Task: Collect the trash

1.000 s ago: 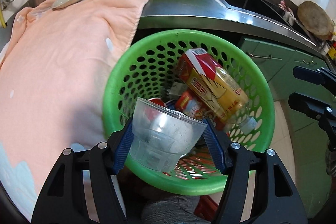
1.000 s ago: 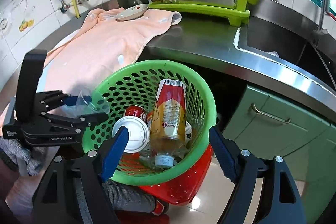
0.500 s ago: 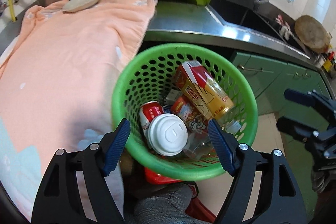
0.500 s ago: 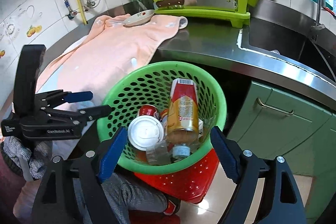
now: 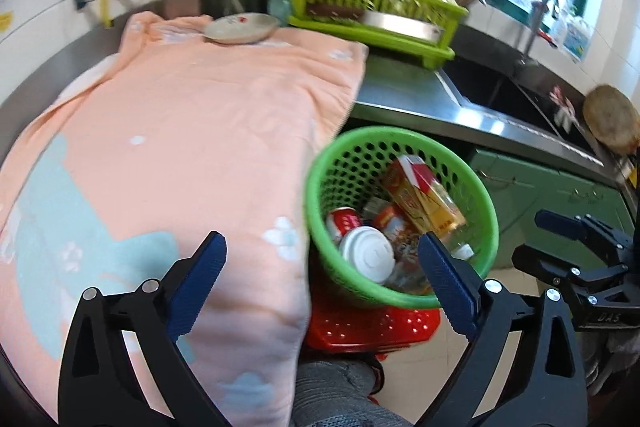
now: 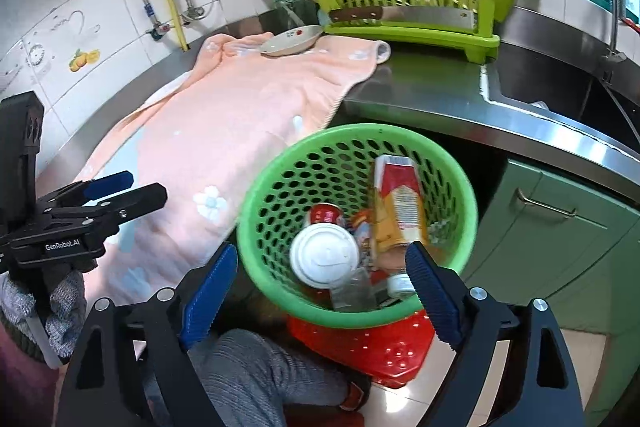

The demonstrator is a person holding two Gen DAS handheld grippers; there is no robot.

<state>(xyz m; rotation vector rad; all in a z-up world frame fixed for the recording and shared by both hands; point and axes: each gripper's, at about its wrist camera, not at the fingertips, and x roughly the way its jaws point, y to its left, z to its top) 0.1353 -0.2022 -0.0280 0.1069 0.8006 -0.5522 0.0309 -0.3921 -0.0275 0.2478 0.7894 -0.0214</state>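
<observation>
A green perforated basket [image 5: 316,187] [image 6: 248,211] stands below the counter edge. It holds a white-lidded cup [image 5: 370,253] [image 6: 324,257], a red can [image 5: 342,219] [image 6: 326,215] and a red-and-yellow carton [image 5: 420,191] [image 6: 396,195]. My left gripper [image 5: 320,259] hangs back from the basket, partly over the towel. Its jaws are opening wide with nothing between them. My right gripper [image 6: 322,267] hovers above the basket's near rim. Its jaws are also opening, and nothing is pressed between them. Each gripper shows in the other's view: the right gripper [image 5: 536,239] and the left gripper [image 6: 136,187].
A peach towel [image 5: 180,131] covers the steel counter, with a plate [image 5: 240,27] at its far end. A lime dish rack [image 5: 372,7] and a sink [image 5: 492,91] lie beyond. A red perforated stool [image 5: 372,323], green cabinets [image 5: 560,195] and the person's grey-clad knee [image 5: 332,387] are below.
The left gripper let go of a clear plastic cup over the basket, opened wide and drew back up and to the left. The right gripper also drew back and widened a little.
</observation>
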